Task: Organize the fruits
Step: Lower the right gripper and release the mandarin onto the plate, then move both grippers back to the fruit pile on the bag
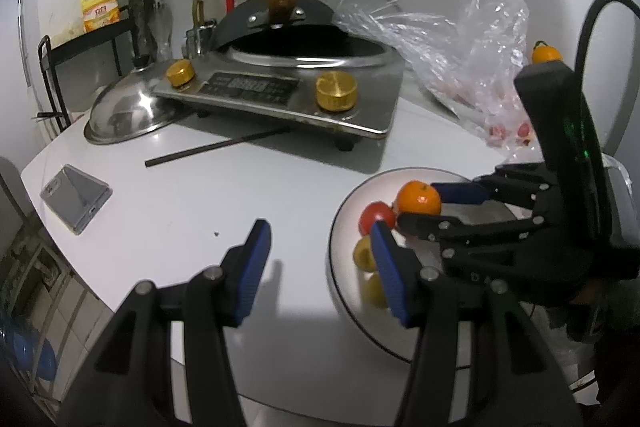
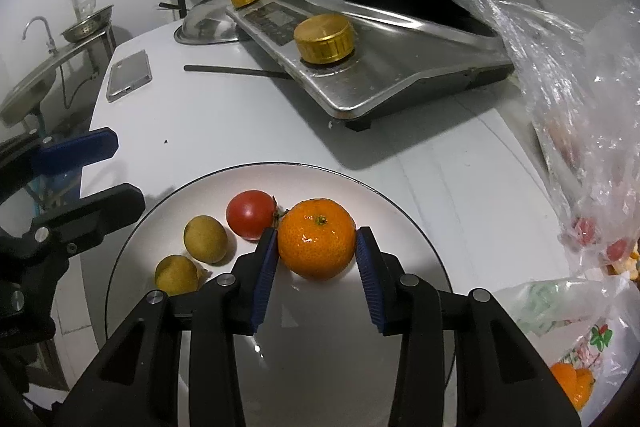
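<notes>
An orange mandarin (image 2: 316, 243) rests on the white plate (image 2: 400, 211), and the blue pads of my right gripper (image 2: 314, 247) touch it on both sides, shut on it. Beside it on the plate lie a red tomato (image 2: 250, 213) and two small yellow-green fruits (image 2: 205, 239) (image 2: 176, 275). The left wrist view shows the same mandarin (image 1: 420, 197) between the right gripper's fingers (image 1: 456, 193), with the tomato (image 1: 376, 217) just left of it. My left gripper (image 1: 320, 231) hovers open over the table at the plate's (image 1: 360, 327) left rim, nothing between its pads.
An induction cooker (image 1: 280, 95) with a black wok (image 1: 288, 39) fills the back of the table, a steel lid (image 1: 124, 111) at its left. A phone (image 1: 76, 197) and a dark stick (image 1: 216, 147) lie nearby. Plastic bags (image 2: 580, 107) with more fruit crowd the right side.
</notes>
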